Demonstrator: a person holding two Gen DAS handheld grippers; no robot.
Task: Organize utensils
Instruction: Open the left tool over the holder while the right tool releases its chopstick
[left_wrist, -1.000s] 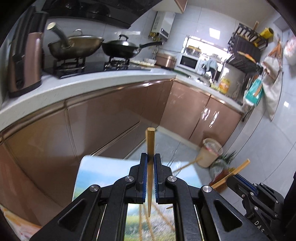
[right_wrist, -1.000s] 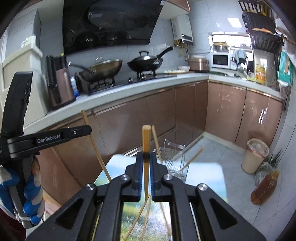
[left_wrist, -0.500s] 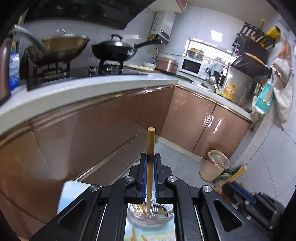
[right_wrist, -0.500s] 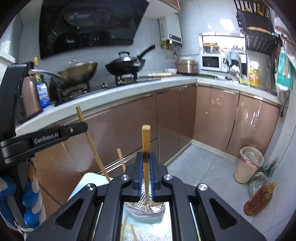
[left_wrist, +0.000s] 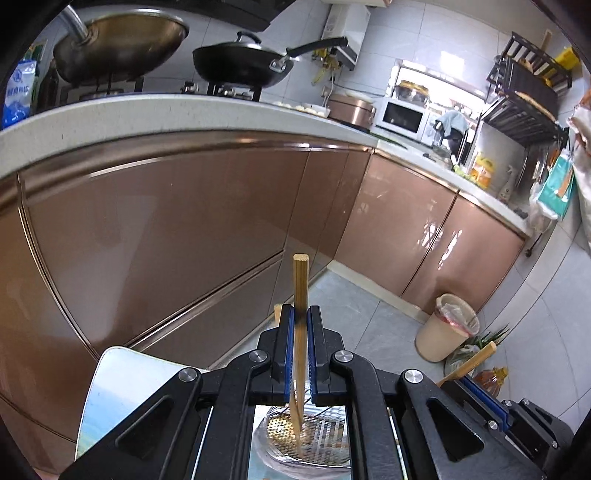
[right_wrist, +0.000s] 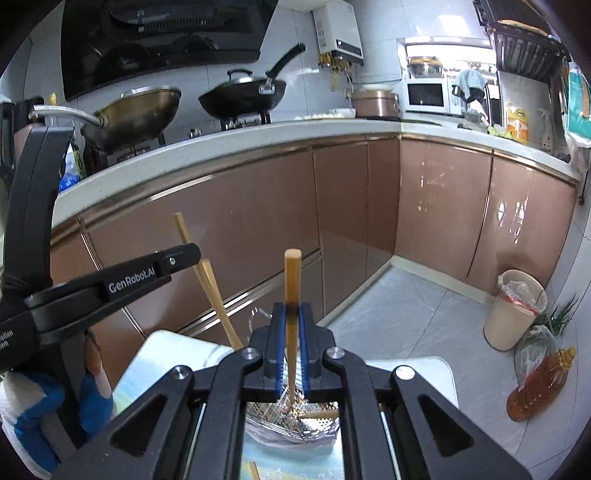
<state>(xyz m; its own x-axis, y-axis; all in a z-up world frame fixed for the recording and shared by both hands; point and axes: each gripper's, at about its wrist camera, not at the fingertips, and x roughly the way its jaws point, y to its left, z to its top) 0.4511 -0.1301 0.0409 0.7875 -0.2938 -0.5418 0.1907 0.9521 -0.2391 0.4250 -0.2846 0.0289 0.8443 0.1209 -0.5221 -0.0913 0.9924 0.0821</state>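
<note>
Chopsticks decide the move — each pale wooden chopstick stands upright, pinched between pressed-together jaws of the left gripper and right gripper. Directly beneath both, at bottom centre, waits the perforated metal basket — neither nearer.

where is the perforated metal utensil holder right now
In both wrist views the metal holder sits low at centre on the picture-printed table, directly under the left tool and right tool, each clamping a chopstick above it.
</note>
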